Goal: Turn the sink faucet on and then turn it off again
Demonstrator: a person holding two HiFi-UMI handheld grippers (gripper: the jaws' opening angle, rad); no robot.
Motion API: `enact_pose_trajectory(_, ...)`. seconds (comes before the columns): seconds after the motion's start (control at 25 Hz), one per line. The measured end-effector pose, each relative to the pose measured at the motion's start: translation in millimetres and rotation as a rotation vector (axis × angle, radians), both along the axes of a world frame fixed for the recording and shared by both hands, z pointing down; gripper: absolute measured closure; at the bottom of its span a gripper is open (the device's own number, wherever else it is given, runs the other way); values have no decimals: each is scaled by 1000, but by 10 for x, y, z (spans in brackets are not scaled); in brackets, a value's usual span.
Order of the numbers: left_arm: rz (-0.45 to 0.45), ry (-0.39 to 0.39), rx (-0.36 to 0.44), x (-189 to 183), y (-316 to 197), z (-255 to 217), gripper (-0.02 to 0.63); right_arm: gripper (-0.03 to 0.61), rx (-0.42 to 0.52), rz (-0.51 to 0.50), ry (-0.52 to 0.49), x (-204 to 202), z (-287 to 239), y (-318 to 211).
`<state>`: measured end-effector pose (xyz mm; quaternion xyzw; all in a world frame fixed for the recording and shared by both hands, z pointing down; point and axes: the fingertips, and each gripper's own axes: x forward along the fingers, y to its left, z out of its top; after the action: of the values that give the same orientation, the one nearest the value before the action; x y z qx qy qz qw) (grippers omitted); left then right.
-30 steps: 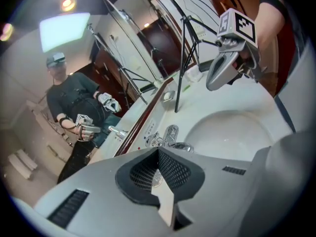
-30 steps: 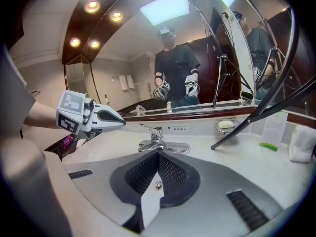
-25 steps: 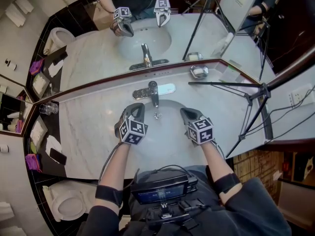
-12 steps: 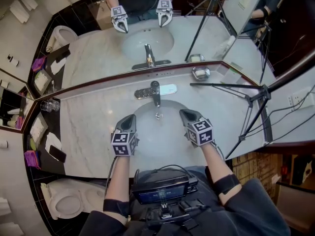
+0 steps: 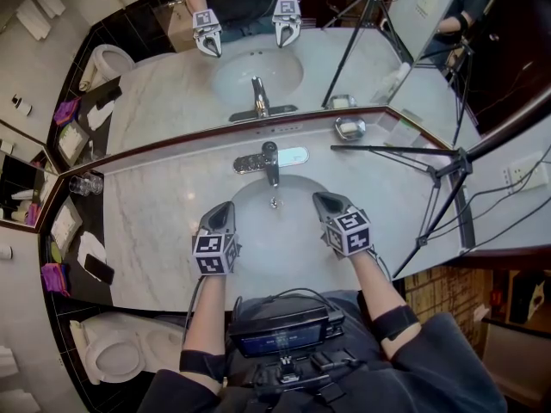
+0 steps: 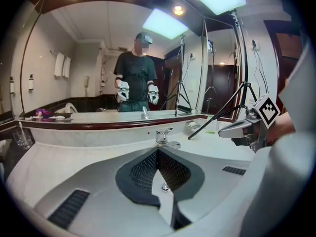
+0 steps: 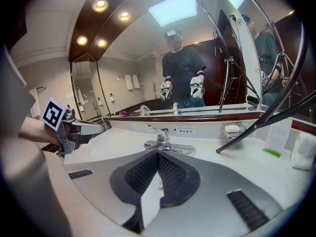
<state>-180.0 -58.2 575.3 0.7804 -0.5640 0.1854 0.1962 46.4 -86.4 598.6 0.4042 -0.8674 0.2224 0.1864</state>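
Two tools up front: left claw (image 5: 222,209) and right claw (image 5: 324,200) hang side by side over the near half of the sink basin (image 5: 275,241), apart from each other and touching nothing. Left claw is clenched, tips pressed together with nothing between them. Right claw is also clenched and empty. The drain (image 5: 274,202) lies between the two tips, slightly beyond them. Both claws point toward the faucet (image 5: 269,160), which stands at the far rim of the basin, centred between them and well clear of both. On the marble surface (image 5: 164,222), a glass (image 5: 84,187) sits far left and a soap dish (image 5: 348,127) sits right of the faucet by the back ledge. A tripod (image 5: 439,170) leg reaches over the right side. The mirror (image 5: 172,93) behind reflects the person and both claws.
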Motion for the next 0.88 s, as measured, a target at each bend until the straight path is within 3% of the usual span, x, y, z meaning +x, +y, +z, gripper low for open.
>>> enact_pose_trajectory(0.48,15,0,-19,39,24,85,611,554,72,-108,140,-205,-47,-113)
enact_pose_trajectory(0.68,14,-1,-20,41,15,104,610,497,134,-228,248,-378,-83,-191)
enact_pose_trajectory(0.88,18,-10,-17,44,6,104,611,400,221,-384,409,-583,-11,-319)
